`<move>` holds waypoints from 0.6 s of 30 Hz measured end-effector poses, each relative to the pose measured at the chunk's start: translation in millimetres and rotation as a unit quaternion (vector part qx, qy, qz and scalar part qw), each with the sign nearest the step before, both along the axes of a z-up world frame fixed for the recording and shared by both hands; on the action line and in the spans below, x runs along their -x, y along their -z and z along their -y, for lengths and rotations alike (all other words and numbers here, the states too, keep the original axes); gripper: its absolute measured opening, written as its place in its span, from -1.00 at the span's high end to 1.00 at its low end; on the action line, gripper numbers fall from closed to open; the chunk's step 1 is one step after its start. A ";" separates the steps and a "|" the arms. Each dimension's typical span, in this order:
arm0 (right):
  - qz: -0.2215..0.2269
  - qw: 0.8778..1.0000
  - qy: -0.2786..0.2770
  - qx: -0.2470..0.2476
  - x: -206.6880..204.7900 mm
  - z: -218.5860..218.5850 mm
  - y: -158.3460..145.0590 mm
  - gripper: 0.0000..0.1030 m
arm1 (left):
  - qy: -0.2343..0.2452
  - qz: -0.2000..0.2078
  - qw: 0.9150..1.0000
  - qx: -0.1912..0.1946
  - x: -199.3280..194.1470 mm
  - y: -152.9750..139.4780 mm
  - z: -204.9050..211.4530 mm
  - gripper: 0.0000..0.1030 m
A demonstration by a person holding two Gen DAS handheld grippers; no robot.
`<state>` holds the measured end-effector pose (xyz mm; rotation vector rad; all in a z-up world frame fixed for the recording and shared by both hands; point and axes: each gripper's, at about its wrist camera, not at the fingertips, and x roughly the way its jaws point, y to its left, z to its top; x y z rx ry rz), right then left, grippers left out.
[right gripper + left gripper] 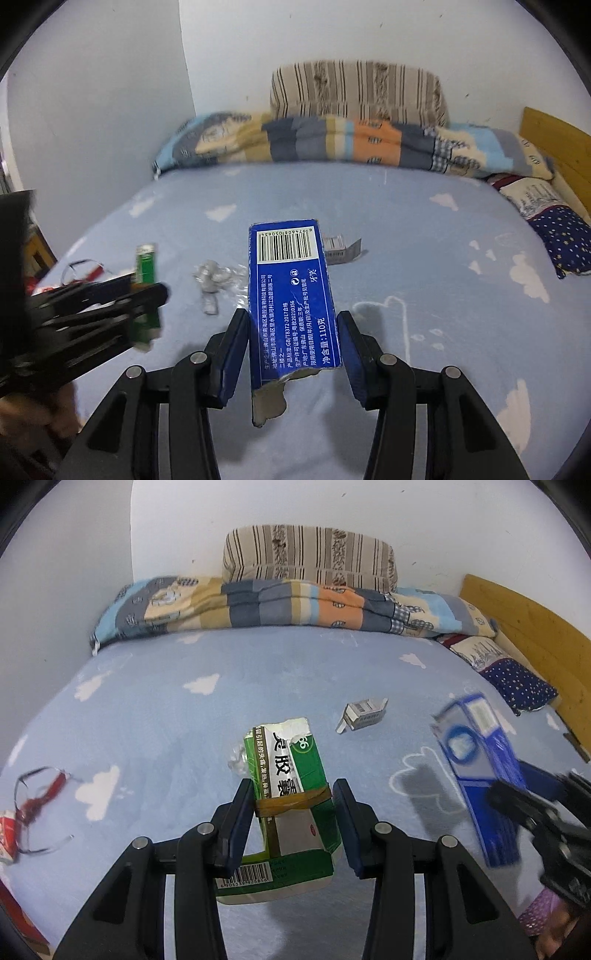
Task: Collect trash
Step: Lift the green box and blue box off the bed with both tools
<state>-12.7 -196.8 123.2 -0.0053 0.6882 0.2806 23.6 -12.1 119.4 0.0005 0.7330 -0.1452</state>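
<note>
My left gripper (pixel 293 794) is shut on a green and white medicine box (pixel 291 775) bound with a rubber band, held above the bed. My right gripper (pixel 291 325) is shut on a torn blue toothpaste box (pixel 290 291), also held above the bed. The blue box also shows at the right of the left wrist view (pixel 476 760), and the green box at the left of the right wrist view (pixel 146 280). On the sheet lie a small grey-white carton (pixel 364 712), crumpled clear plastic (pixel 218 277) and a red wrapper with ribbon (pixel 33 805).
The bed has a light blue cloud-print sheet (pixel 184 720). A folded patchwork quilt (pixel 277 605) and a striped pillow (pixel 310 554) lie along the far wall. A starry dark blue pillow (pixel 517 683) sits at the right by the wooden headboard (pixel 528 627).
</note>
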 end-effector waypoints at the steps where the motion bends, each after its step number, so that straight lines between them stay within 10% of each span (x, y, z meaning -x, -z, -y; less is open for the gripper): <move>1: 0.005 1.000 0.004 -0.002 8.4 1.3 -1.3 0.00 | 0.001 0.006 1.000 -0.006 1.9 -1.2 2.3 0.19; 18: 0.002 0.998 0.044 -0.046 21.4 24.9 4.6 0.00 | 0.005 0.057 0.997 -0.046 18.1 -9.7 19.8 0.19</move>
